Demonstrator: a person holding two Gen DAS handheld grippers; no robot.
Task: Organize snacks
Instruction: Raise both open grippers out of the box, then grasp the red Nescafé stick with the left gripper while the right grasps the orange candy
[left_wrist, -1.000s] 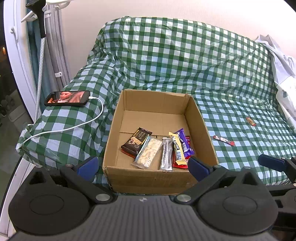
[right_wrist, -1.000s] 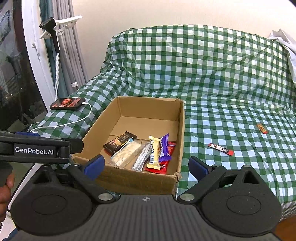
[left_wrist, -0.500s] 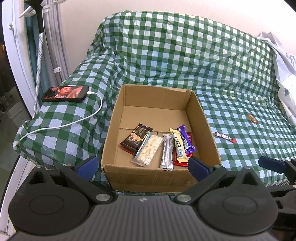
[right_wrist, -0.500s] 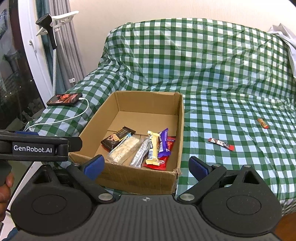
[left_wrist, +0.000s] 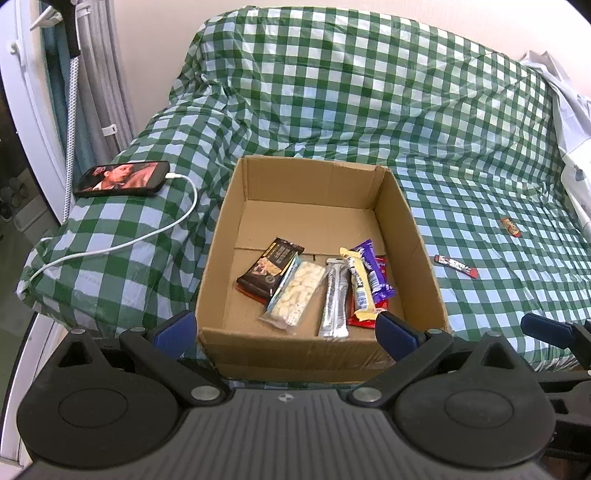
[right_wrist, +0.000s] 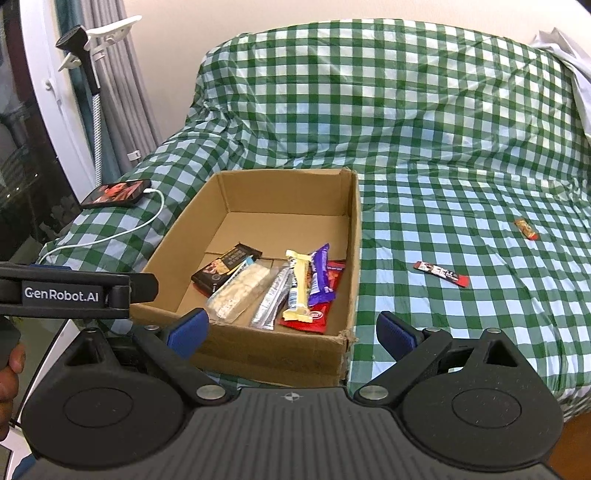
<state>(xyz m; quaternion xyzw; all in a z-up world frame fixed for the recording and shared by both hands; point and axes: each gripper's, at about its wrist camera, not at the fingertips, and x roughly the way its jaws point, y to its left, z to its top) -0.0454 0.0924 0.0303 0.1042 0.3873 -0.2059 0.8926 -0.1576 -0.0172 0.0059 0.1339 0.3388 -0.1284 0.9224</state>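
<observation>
A cardboard box (left_wrist: 321, 206) is seen on a bed covered by a green-and-white checked cloth (left_wrist: 369, 92). In the right wrist view alone, the side of the left gripper is shown at the left edge, printed "GenRobot.AI", with part of a hand (right_wrist: 9, 373) below it. In the left wrist view alone, one blue pad (left_wrist: 543, 328) of the right gripper is seen at the right edge.

Both are spread wide and hold nothing: the left gripper (left_wrist: 284, 328) is poised before the box's near wall, and the right gripper (right_wrist: 291, 330) before the box's near right corner.

Inside the box, at the near end, wrapped snacks are laid side by side: a dark brown bar (left_wrist: 271, 267), a clear pack of pale pieces (left_wrist: 295, 293), a silver bar (left_wrist: 335, 295), a yellow bar (left_wrist: 357, 284), a purple bar (left_wrist: 373, 275) and a red packet (right_wrist: 314, 315) underneath. Their print cannot be read.

On the cloth right of the box, a red-and-black bar (left_wrist: 456, 266) is left lying, and farther right a small orange snack (left_wrist: 511, 226). At far left, a phone (left_wrist: 122, 179) with a lit screen is joined to a white cable (left_wrist: 147, 236).
</observation>
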